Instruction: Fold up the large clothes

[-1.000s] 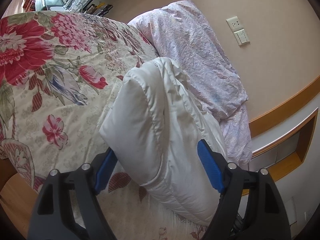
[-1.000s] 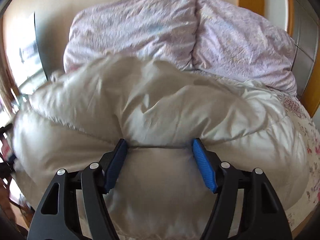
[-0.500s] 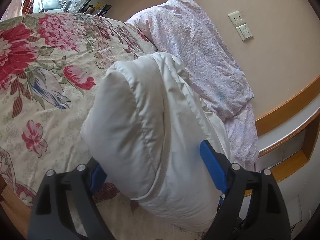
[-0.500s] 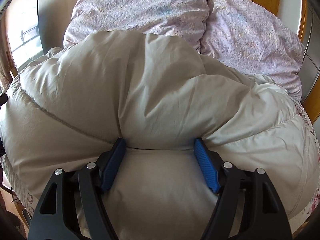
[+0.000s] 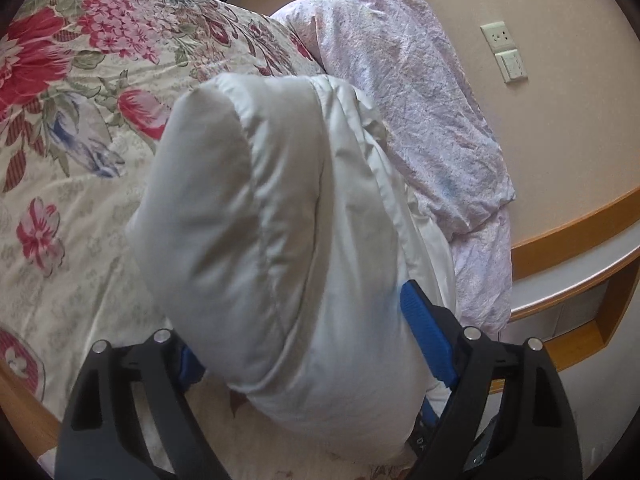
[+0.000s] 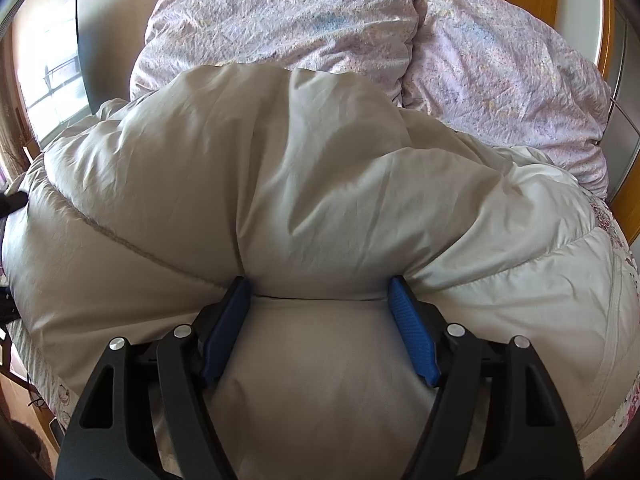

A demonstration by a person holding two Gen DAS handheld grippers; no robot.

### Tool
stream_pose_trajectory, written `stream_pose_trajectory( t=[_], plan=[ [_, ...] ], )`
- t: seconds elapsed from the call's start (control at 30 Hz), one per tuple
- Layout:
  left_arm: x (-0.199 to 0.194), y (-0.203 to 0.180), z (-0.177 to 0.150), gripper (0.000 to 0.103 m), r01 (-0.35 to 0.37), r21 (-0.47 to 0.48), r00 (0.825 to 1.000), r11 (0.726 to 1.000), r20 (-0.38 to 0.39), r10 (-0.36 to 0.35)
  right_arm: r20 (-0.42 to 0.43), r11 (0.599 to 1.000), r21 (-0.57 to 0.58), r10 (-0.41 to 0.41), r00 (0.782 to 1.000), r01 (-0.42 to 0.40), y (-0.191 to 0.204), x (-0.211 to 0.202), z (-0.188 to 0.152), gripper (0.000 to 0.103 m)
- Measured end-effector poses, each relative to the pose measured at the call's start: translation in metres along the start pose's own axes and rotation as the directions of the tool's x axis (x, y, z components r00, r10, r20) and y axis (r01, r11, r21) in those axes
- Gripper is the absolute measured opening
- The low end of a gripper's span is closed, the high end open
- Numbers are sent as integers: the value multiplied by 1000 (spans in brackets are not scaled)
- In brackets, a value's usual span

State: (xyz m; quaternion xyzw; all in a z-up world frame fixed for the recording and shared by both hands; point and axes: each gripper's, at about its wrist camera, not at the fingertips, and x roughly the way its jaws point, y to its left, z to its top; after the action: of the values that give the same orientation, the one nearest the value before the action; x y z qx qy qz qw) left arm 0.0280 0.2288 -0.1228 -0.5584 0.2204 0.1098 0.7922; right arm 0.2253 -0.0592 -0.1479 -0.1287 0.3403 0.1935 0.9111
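A puffy white down jacket [image 5: 280, 220] lies bunched on the flowered bedspread [image 5: 68, 128]. My left gripper [image 5: 296, 332] stands wide around a thick folded end of the jacket; its left blue pad is mostly hidden under the padding, and the right pad [image 5: 424, 332] presses the jacket's side. In the right wrist view the jacket [image 6: 304, 184] fills most of the frame. My right gripper [image 6: 318, 300] has its jaws set wide with a bulge of the padded fabric between the blue pads.
Two pale lilac pillows [image 6: 304, 24] lean against the beige wall behind the jacket. A wooden headboard ledge [image 5: 572, 280] and wall sockets [image 5: 504, 52] are at the right. A window [image 6: 52, 84] is at the left.
The folded end of the jacket has risen and swung left toward the left camera, covering the left pad. The right gripper has pushed closer into the jacket; the pillows look nearer.
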Motion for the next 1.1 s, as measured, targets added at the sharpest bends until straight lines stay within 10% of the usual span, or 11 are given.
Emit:
stream_pose_trajectory(
  t=[0.5, 0.8, 1.1],
  plan=[
    [9, 15, 28, 65, 65, -87, 998, 994, 18, -63, 7, 1000, 24, 2, 1000, -3, 0, -1, -1, 73],
    [3, -16, 27, 43, 0, 120, 999, 993, 41, -5, 13, 999, 29, -16, 1000, 15, 2, -1, -2, 73],
    [-19, -101, 5, 40, -44, 436, 992, 899, 123, -12, 11, 999, 41, -34, 999, 33, 4, -1, -2, 73]
  ],
)
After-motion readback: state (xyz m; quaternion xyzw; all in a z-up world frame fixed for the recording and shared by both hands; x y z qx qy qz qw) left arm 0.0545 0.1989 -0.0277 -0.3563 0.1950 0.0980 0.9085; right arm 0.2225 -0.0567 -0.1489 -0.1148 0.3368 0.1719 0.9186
